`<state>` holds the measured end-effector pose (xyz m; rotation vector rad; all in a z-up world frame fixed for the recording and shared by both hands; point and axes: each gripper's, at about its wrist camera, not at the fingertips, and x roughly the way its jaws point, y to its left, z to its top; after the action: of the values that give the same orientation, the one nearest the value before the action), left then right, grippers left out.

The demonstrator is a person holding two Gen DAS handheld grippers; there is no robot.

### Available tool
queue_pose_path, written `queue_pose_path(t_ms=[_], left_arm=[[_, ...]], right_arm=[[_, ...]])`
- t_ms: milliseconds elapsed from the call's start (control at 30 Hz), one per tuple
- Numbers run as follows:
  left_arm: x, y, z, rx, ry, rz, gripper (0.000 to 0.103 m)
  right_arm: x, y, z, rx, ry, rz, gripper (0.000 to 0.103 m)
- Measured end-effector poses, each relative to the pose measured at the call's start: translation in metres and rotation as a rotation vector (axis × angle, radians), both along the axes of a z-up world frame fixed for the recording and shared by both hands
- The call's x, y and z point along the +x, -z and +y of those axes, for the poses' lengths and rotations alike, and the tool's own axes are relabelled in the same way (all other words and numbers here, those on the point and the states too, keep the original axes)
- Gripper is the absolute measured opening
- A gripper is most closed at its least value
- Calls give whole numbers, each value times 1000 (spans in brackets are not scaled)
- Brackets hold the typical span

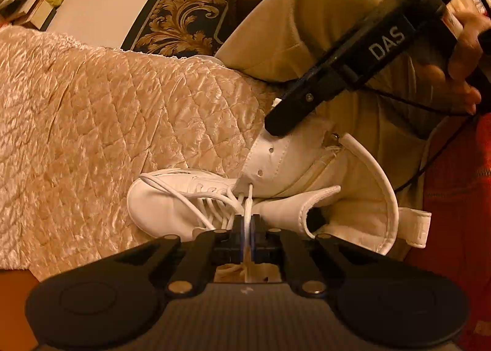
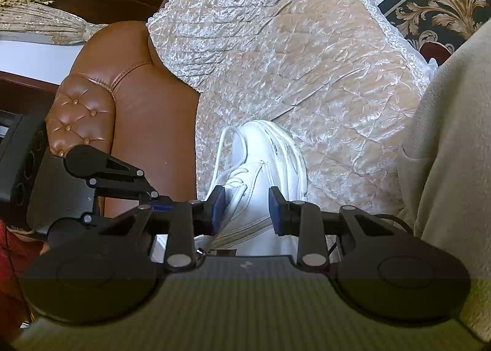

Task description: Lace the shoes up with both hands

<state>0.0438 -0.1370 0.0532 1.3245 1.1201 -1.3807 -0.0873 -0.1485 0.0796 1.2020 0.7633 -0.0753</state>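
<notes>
Two grippers: both are at one white boot, which lies on a quilted cover low in the centre of each view.
Boot: the boot [image 1: 276, 163] points its toe to the left of the left wrist frame; its tongue and collar gape open at lower right.
Left gripper: the left gripper [image 1: 247, 225] is clamped on the lace [image 1: 248, 200] at bottom centre, and the strand runs up from the pads to an eyelet in the flap.
Right gripper: the right gripper [image 2: 247, 213] stands with jaws apart at lower centre of its own view, straddling the boot's upper and gripping nothing.
Seen from the left: the same right tool comes in from the upper right, its tip resting at the eyelet flap.
Step in hand: likely drawing the lace through an eyelet.
Doing it well: pull along the line of the hole with steady tension, while the right tool steadies the flap.
Risk: a sideways tug may slip the lace from the pads.
</notes>
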Motion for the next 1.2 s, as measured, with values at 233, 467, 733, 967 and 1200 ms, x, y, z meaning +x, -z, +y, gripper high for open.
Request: queue_pose_path(t_ms=[233, 467, 733, 967, 1200], left_arm=[[-4, 5, -7, 24, 42, -12, 3], [-5, 8, -13, 14, 71, -1, 3], [-2, 15, -9, -27, 24, 18, 3], [2, 19, 1, -84, -38, 29, 3], [4, 18, 4, -120, -91, 31, 3]], right_arm=[[1, -2, 2, -3, -2, -3, 36], [4, -7, 2, 21, -9, -45, 36], [0, -23, -7, -22, 55, -100, 37], [18, -5, 7, -23, -30, 45, 37], [23, 26, 5, 221, 27, 8, 37]])
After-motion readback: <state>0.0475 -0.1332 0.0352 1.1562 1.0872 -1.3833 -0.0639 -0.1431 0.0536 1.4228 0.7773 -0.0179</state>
